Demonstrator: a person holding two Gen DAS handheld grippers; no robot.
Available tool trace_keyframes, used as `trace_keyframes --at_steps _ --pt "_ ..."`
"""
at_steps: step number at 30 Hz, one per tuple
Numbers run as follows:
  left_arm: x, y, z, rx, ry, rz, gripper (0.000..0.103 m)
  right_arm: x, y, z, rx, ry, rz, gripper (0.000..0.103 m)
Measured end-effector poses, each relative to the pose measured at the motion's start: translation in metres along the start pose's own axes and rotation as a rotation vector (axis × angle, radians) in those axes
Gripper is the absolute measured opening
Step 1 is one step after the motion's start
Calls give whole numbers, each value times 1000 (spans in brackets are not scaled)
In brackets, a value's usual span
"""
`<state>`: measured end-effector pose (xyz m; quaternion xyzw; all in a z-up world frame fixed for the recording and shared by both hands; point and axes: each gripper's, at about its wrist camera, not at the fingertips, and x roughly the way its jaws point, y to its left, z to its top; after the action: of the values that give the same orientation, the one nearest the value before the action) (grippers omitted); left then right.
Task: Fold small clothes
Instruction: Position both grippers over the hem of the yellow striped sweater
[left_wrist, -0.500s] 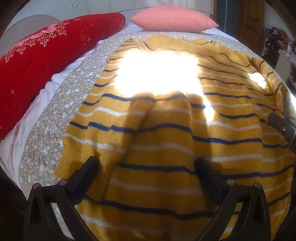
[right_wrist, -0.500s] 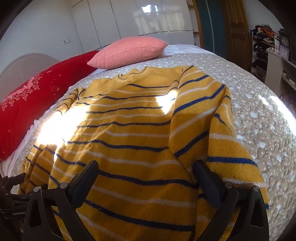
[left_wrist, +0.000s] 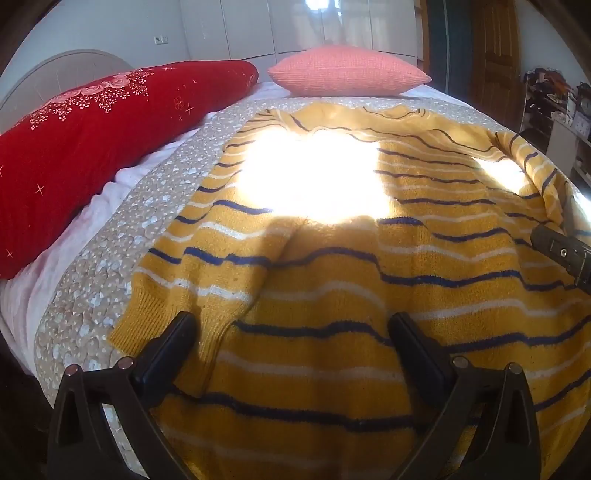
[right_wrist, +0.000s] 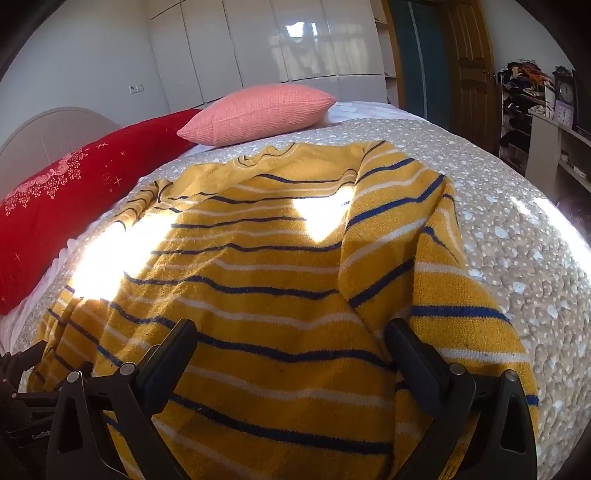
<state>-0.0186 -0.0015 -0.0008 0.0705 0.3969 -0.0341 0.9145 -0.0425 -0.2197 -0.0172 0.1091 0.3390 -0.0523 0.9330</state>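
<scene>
sweater: i see the yellow sweater (left_wrist: 332, 280) with navy and white stripes lying flat on the bedspread (left_wrist: 92, 280), collar toward the pillows, both sleeves folded in over the body.
left gripper: my left gripper (left_wrist: 291, 332) hangs over the hem end, jaws spread wide, nothing between them; the left finger sits just beside the folded left sleeve's cuff.
right gripper: my right gripper (right_wrist: 288, 339) is over the hem too, jaws spread, empty; its right finger is beside the folded right sleeve.
light: a bright sun patch washes out the sweater's chest.
pillows: a red pillow (left_wrist: 92, 147) and a pink cushion (left_wrist: 347, 72) lie beyond the collar, apart from the sweater.
room: white wardrobe (right_wrist: 258, 48) behind the bed.
</scene>
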Motion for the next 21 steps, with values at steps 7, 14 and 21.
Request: trace_keyframes --at_steps 7,14,21 --pt "-2 0 -4 0 -31 -3 103 3 0 -3 -24 1 -34 103" --pt "-9 -5 -8 41 -79 20 103 6 4 -4 -52 13 -71 103" --pt "-66 8 7 56 -221 -124 103 9 3 -3 -41 19 -48 103"
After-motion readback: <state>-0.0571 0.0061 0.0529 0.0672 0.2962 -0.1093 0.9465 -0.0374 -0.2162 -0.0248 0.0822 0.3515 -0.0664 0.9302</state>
